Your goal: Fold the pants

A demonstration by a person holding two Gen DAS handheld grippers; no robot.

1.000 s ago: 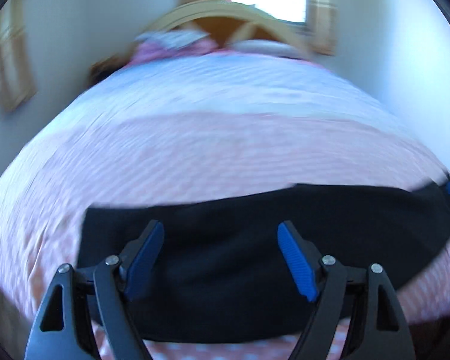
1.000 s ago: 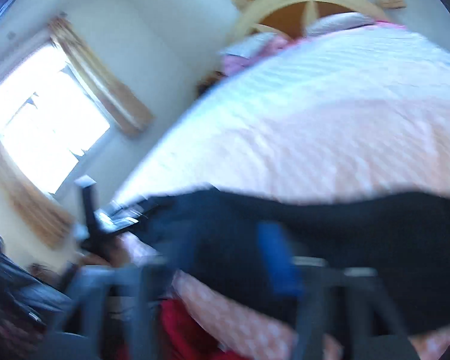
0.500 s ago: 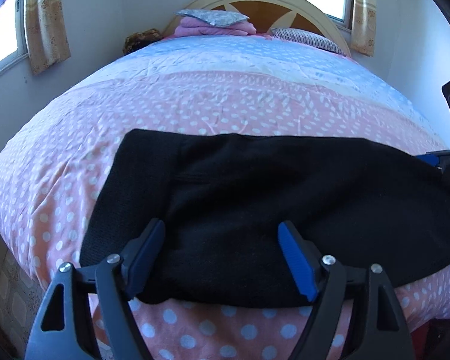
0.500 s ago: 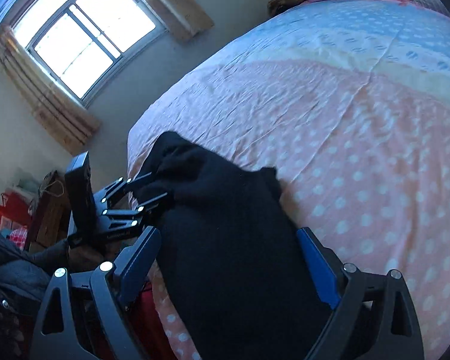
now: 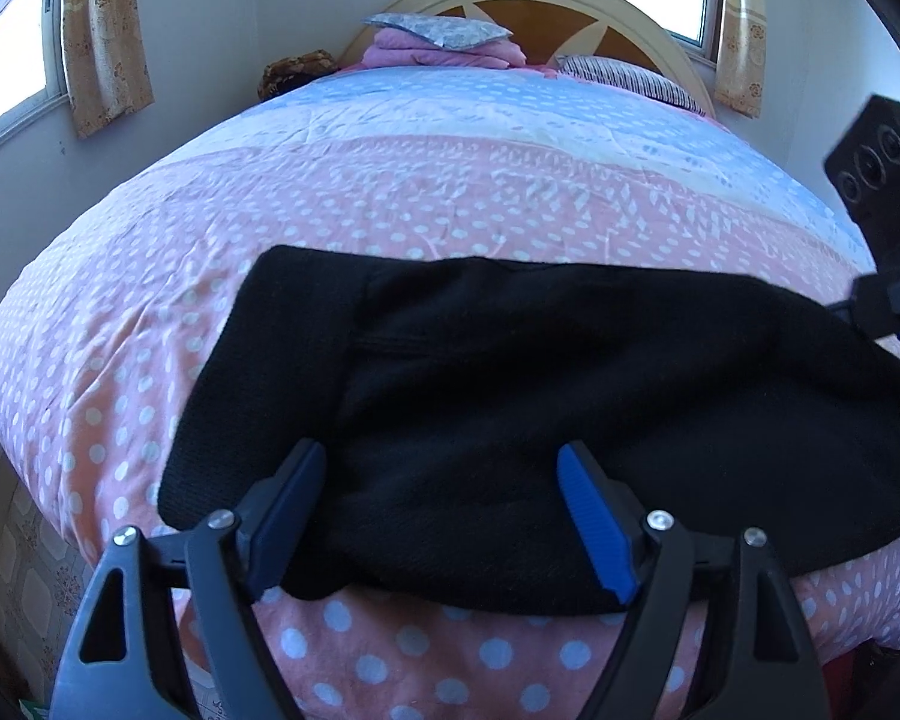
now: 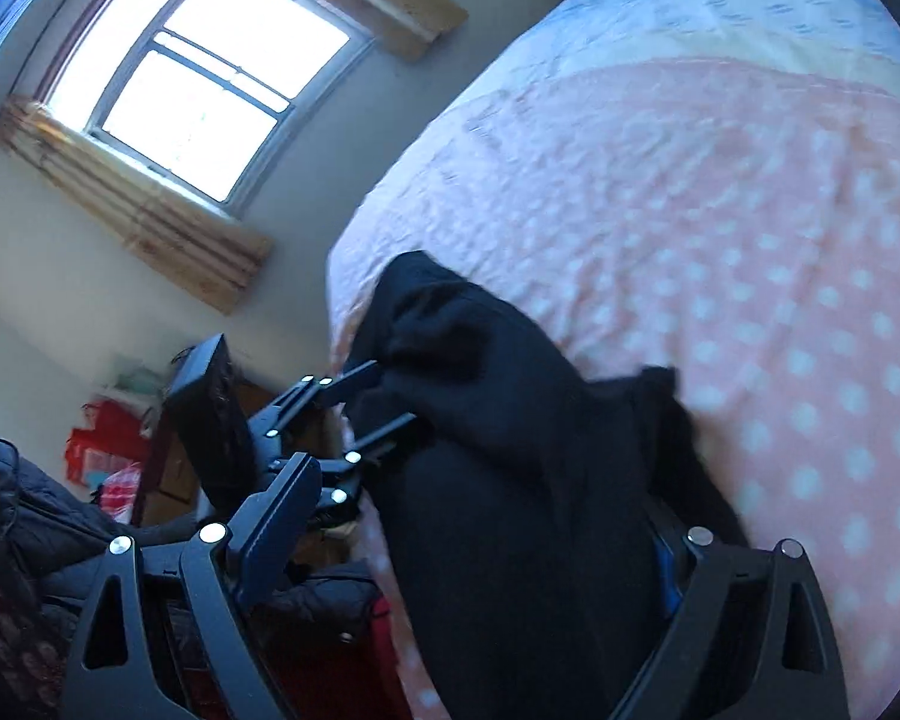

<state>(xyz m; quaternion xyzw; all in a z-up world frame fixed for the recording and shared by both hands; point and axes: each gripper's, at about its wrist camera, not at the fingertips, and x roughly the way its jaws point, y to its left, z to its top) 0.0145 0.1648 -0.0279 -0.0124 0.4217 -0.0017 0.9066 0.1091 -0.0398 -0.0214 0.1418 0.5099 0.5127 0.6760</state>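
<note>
Folding begins with one pair of black pants (image 5: 570, 396) lying flat across the near edge of the bed (image 5: 450, 192), on the pink polka-dot bedspread. Our left gripper (image 5: 450, 516) hovers with its two fingers (image 5: 597, 531) spread wide; the cloth lies ahead of and beneath the tips, nothing pinched. Our right gripper (image 6: 480, 540) is at the other end; its near finger (image 6: 276, 516) stands clear, while the far one is partly hidden behind a raised ridge of cloth that rises between the two. Whether that cloth is clamped or merely lies between wide jaws, we cannot tell.

We judge the fabric soft, knit-like and limp: light, non-fragile, not slippery, and prone to sag and bunch if lifted by a single layer. The best hold is at a corner or hem just beyond each fingertip, taking all layers together.

Count: one garment, two grippers, one window (image 6: 210, 72) beyond the right fingers, several pillows (image 5: 444, 39) at the headboard.
</note>
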